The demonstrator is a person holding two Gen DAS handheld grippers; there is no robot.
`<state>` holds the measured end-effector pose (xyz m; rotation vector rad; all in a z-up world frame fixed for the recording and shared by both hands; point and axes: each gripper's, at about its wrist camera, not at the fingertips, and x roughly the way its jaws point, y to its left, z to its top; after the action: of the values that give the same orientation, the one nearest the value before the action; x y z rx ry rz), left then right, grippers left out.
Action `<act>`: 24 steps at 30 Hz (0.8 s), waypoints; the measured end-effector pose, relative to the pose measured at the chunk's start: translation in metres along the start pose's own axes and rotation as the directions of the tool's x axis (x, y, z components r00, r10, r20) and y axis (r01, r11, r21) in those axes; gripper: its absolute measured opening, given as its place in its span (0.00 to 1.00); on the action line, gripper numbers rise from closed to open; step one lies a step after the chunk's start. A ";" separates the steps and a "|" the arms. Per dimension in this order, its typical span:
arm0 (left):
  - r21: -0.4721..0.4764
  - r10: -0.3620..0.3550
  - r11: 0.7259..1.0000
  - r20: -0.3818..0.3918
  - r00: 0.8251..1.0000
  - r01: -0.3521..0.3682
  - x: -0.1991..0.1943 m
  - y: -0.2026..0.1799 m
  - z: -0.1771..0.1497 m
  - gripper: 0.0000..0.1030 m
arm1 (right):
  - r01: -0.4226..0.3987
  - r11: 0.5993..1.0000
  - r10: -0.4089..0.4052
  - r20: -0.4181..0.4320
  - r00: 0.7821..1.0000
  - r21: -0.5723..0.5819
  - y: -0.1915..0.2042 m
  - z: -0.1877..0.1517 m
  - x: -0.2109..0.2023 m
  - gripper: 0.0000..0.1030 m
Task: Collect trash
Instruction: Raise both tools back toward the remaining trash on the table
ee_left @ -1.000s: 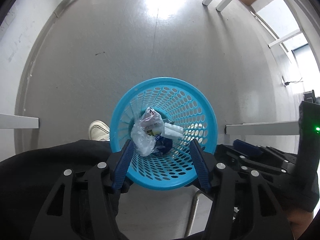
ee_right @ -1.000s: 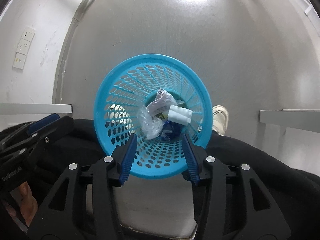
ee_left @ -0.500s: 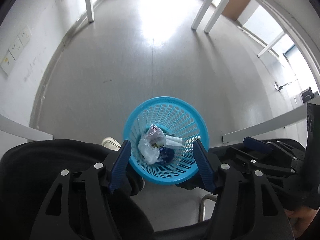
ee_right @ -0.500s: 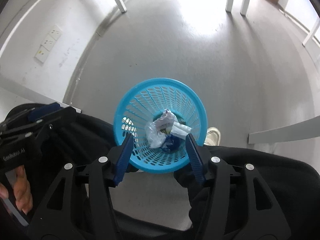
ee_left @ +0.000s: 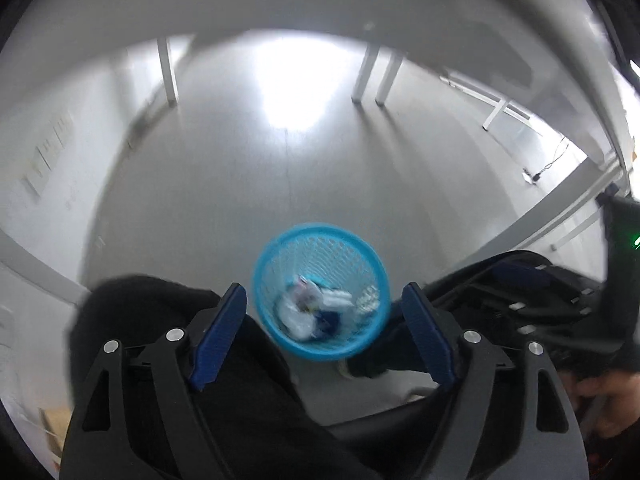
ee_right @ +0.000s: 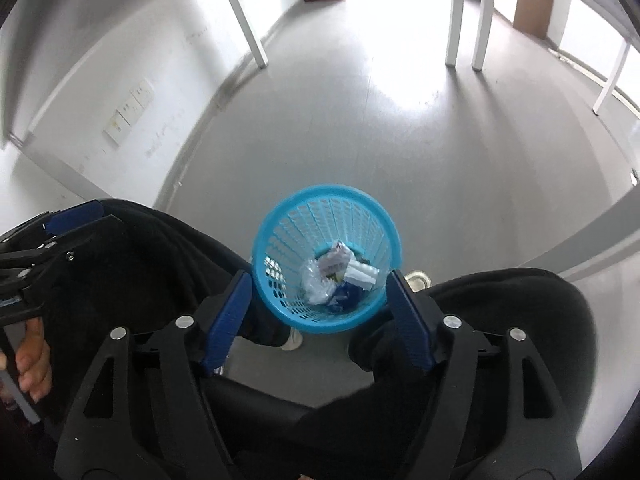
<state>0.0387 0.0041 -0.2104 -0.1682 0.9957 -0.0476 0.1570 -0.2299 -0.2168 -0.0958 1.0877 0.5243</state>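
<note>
A blue perforated plastic basket (ee_left: 320, 240) stands on the grey floor between the person's legs; it also shows in the right wrist view (ee_right: 288, 236). Inside lie crumpled clear plastic (ee_right: 316, 280), a white wrapper (ee_right: 360, 274) and a dark blue piece (ee_right: 346, 294); the same trash (ee_left: 300, 316) looks blurred in the left wrist view. My left gripper (ee_left: 324, 300) is open and empty, high above the basket. My right gripper (ee_right: 320, 284) is open and empty, also high above it.
The person's black-trousered legs (ee_right: 160, 264) and white shoes (ee_right: 418, 280) flank the basket. White table legs (ee_right: 464, 12) stand further back, with a wall and sockets (ee_right: 128, 108) on the left. A white table edge (ee_left: 552, 212) runs at the right.
Both grippers have risen well away from the basket, which now looks much smaller. The basket and its trash have not moved. Both grippers stay open.
</note>
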 end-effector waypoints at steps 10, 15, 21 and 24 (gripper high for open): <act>0.067 -0.008 0.998 0.166 0.986 -0.003 -0.080 -0.017 -0.012 0.83 | 0.000 1.000 0.003 0.226 0.974 -0.016 0.010 -0.011 -0.097 0.78; 0.076 -0.037 0.997 0.247 0.968 0.019 -0.121 -0.020 -0.005 0.89 | 0.030 0.998 -0.010 0.318 0.948 -0.058 0.019 -0.002 -0.141 0.80; 0.048 -0.035 0.999 0.345 0.938 0.020 -0.158 -0.024 0.011 0.94 | 0.055 0.996 -0.019 0.418 0.908 -0.074 0.023 0.021 -0.179 0.85; 0.040 -0.031 0.999 0.380 0.925 0.018 -0.169 -0.020 0.022 0.94 | 0.063 0.995 -0.020 0.452 0.892 -0.080 0.023 0.036 -0.190 0.88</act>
<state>-0.0341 0.0064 -0.0557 -0.1500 0.6031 -0.0532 0.1085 -0.2660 -0.0315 -0.0730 0.6034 0.5254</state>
